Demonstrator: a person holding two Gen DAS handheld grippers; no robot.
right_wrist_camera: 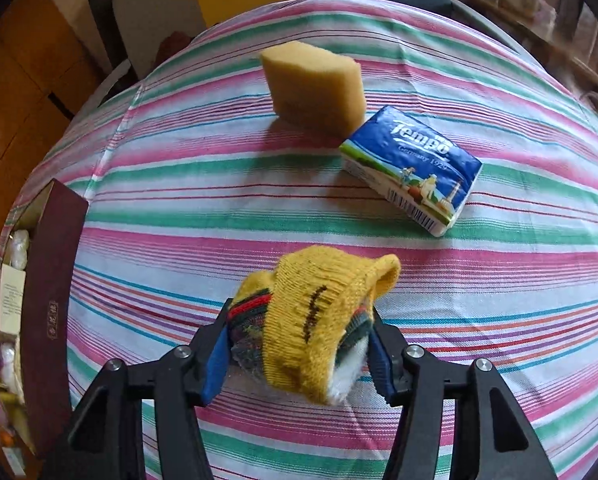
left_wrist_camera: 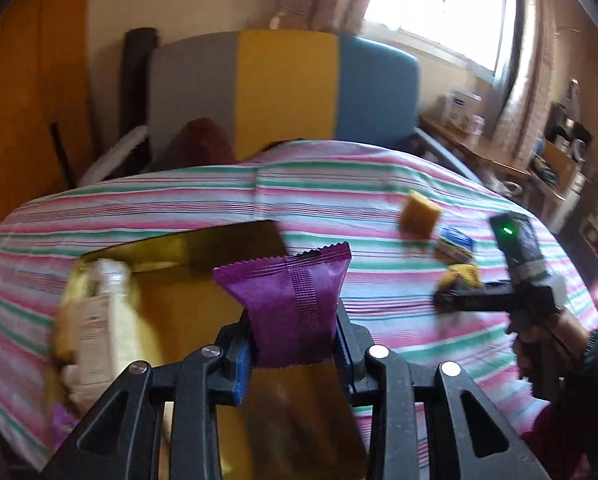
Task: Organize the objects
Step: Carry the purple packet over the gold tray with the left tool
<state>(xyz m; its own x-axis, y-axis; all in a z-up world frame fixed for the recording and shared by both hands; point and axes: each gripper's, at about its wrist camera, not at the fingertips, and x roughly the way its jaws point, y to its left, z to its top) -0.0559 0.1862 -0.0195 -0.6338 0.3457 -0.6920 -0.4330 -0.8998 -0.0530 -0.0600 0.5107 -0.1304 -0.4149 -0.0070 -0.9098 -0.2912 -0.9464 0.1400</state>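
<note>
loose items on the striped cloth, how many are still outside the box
3: the sponge at the far side, the tissue pack touching its near right corner, and the knitted sock between the right gripper's fingers. More may lie out of frame.

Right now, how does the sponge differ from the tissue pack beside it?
The sponge is plain yellow; the tissue pack is blue and white with printing. The sponge stands up on edge; the tissue pack lies flat. Both rest on the striped cloth, unheld.
</note>
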